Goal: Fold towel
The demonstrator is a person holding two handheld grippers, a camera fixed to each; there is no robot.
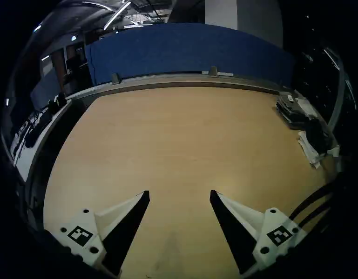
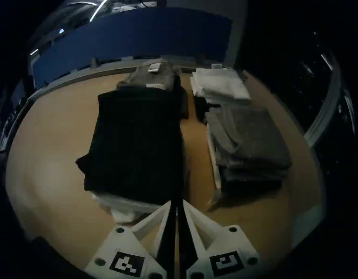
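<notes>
Left gripper view: left gripper (image 1: 179, 193) released, fingers spread wide with bare wooden table (image 1: 179, 135) between them, holding nothing. Blue partition (image 1: 188, 49) runs along the far table edge at 12 o'clock. Towel piles (image 1: 309, 125) sit at 3 o'clock near the right table edge, well apart from this gripper; too small and dark to tell more.

Right gripper view: right gripper (image 2: 177, 204) at 6 o'clock, clenched, fingers almost together with only a thin slit between them and nothing seen in it. Tips sit right at the near edge of the black towel (image 2: 137, 144); can't tell if they touch it. Black towel is folded, lying flat at centre, on top of a white towel (image 2: 123, 209) that pokes out at 7 o'clock. Brown towel (image 2: 153, 76) just behind it at 12 o'clock. Grey towel stack (image 2: 248, 139) at 3 o'clock, beside the black towel with a strip of table between. White stack (image 2: 220, 83) at 1 o'clock, just behind the grey one.
</notes>
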